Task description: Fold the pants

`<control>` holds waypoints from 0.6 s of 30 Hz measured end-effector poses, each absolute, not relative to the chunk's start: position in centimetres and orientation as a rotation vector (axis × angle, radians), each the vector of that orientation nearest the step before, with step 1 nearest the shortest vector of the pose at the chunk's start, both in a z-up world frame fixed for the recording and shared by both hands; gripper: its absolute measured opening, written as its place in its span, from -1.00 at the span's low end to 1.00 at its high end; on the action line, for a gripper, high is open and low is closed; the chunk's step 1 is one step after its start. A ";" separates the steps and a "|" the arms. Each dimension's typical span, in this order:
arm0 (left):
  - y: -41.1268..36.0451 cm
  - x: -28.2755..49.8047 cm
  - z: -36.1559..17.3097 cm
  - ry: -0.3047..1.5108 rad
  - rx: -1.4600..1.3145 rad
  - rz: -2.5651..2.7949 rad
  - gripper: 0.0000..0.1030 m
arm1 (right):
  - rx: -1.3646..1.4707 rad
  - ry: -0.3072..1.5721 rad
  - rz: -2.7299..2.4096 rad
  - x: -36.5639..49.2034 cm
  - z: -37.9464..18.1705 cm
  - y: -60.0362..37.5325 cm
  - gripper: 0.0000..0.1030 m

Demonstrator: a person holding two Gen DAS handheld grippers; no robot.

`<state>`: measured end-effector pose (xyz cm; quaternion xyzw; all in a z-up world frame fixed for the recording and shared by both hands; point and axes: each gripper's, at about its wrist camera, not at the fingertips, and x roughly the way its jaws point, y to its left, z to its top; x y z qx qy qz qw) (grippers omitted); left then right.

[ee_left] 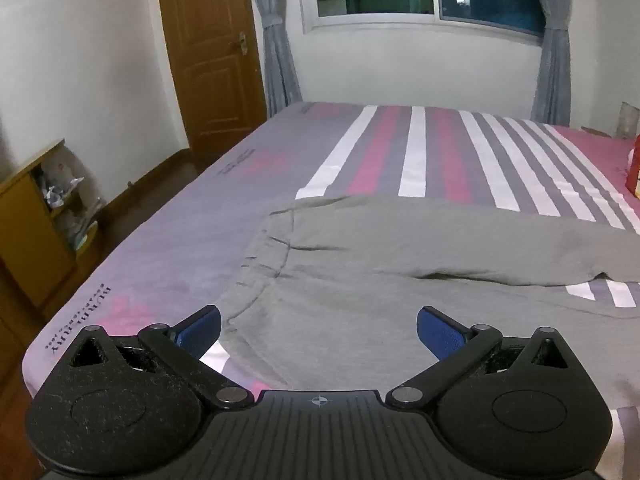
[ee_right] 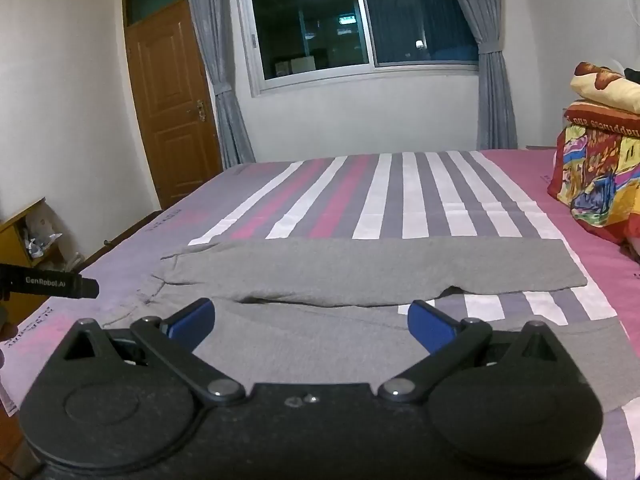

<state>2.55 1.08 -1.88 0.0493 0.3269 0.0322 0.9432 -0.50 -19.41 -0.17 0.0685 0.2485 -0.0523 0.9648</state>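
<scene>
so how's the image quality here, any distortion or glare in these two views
Left wrist view: strong fisheye bending, the door leans and curves, dark vignette corners, soft focus on the pants. Right wrist view: same bending, and the window reflects a ceiling light; the pants look evenly lit.

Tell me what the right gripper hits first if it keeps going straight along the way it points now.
Most likely the gray pants. The right gripper is open, empty and tilted down over the near leg, which lies flat on the striped bed sheet. Nothing else shows in between, though depth is hard to judge.
</scene>
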 end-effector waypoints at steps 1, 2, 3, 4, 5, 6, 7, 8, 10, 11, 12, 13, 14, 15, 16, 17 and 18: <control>1.1 2.7 -1.9 0.669 0.100 0.068 1.00 | 0.139 0.503 -0.106 -0.4 -0.1 -19.4 1.00; 1.2 2.7 -1.9 0.670 0.099 0.069 1.00 | 0.139 0.503 -0.106 -0.3 -0.1 -19.4 1.00; 1.3 2.8 -2.0 0.672 0.099 0.070 1.00 | 0.138 0.503 -0.105 -0.3 -0.1 -19.4 1.00; 1.2 2.9 -2.0 0.673 0.099 0.071 1.00 | 0.138 0.503 -0.105 -0.3 -0.1 -19.4 1.00; 1.2 3.0 -2.0 0.673 0.099 0.072 1.00 | 0.139 0.504 -0.106 -0.4 -0.1 -19.4 1.00; 1.2 3.0 -2.0 0.674 0.099 0.072 1.00 | 0.140 0.505 -0.105 -0.4 0.0 -19.4 1.00; 1.2 3.0 -2.0 0.674 0.099 0.072 1.00 | 0.141 0.505 -0.105 -0.3 0.0 -19.4 1.00; 1.2 3.1 -2.0 0.675 0.098 0.072 1.00 | 0.142 0.504 -0.105 -0.3 0.0 -19.3 1.00; 1.2 3.1 -2.0 0.674 0.100 0.072 1.00 | 0.141 0.503 -0.102 -0.4 0.3 -19.2 1.00; 1.3 3.1 -2.0 0.674 0.099 0.072 1.00 | 0.140 0.502 -0.101 -0.5 0.4 -19.2 1.00; 1.3 3.1 -2.0 0.674 0.099 0.071 1.00 | 0.139 0.500 -0.101 -0.3 0.3 -19.3 1.00; 1.3 3.1 -2.0 0.674 0.099 0.070 1.00 | 0.139 0.498 -0.102 -0.2 0.3 -19.4 1.00; 1.3 3.0 -2.0 0.673 0.099 0.071 1.00 | 0.139 0.495 -0.102 -0.1 0.0 -19.8 1.00; 1.3 3.1 -2.0 0.674 0.098 0.071 1.00 | 0.140 0.494 -0.101 0.0 0.0 -19.9 1.00; 1.3 3.1 -2.0 0.674 0.099 0.070 1.00 | 0.138 0.496 -0.102 -0.3 0.1 -19.5 1.00; 1.3 3.1 -2.0 0.674 0.098 0.071 1.00 | 0.138 0.496 -0.102 -0.4 0.0 -19.3 1.00; 1.3 3.1 -2.0 0.674 0.098 0.071 1.00 | 0.140 0.495 -0.101 -0.4 0.1 -19.3 1.00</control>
